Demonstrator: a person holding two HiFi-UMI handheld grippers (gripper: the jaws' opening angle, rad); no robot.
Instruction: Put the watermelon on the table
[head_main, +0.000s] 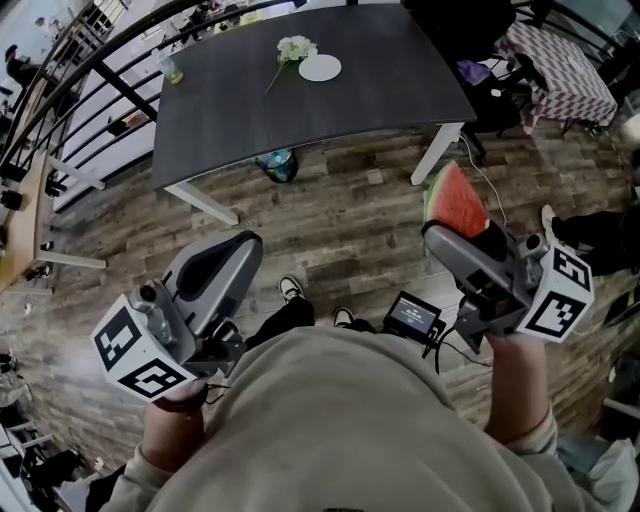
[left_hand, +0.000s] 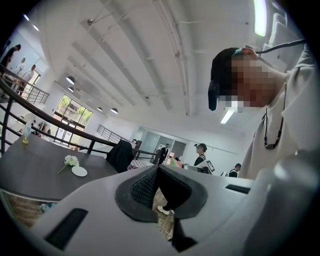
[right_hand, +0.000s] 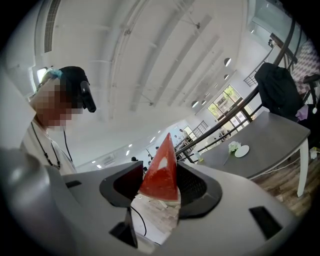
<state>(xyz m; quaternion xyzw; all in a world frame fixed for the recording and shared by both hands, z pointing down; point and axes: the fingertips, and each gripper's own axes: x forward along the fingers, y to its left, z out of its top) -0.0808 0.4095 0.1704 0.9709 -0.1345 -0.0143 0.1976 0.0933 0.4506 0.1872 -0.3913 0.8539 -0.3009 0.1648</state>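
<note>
A person stands on a wood-plank floor (head_main: 330, 225) with a gripper in each hand, facing a dark grey table (head_main: 340, 115) farther ahead. The right gripper (head_main: 443, 232) clenches a wedge of watermelon (head_main: 457, 200), its red point upward and its pale rind edge low between black ribbed pads. The slice is in the air, well apart from the table. The left gripper (head_main: 228, 250) has its jaws pressed together on nothing.

This looks like the carrying step. The next move calls for reaching bare tabletop, lowering the slice and letting go. The tabletop is flat and matte. A small round white plate (head_main: 320, 68) and white flowers (head_main: 296, 47) lie near its far edge.
</note>
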